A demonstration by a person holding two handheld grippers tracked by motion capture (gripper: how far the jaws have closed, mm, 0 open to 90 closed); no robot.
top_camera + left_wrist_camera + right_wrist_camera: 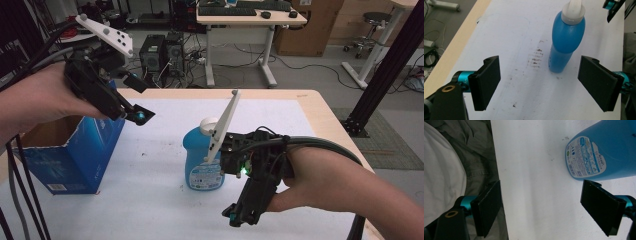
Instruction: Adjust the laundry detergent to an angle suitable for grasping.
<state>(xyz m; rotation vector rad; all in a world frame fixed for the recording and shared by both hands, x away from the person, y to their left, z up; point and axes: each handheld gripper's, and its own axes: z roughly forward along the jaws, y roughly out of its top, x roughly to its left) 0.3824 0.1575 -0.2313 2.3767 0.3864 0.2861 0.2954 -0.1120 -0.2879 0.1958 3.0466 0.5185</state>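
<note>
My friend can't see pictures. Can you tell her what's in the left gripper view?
A blue bottle with a white cap stands upright on a white table marked with small brown smudges. The left gripper is open, its two black fingers wide apart and holding nothing, with the bottle standing farther off.

The bottle (202,162) was smooth, glossy blue plastic with a white plastic cap and a printed paper-like label. Left of the bottle, the box (70,155) was blue printed cardboard, raw brown inside. The counter (310,100) showed pale wood at its edge under a matt white, smudged sheet.
</note>
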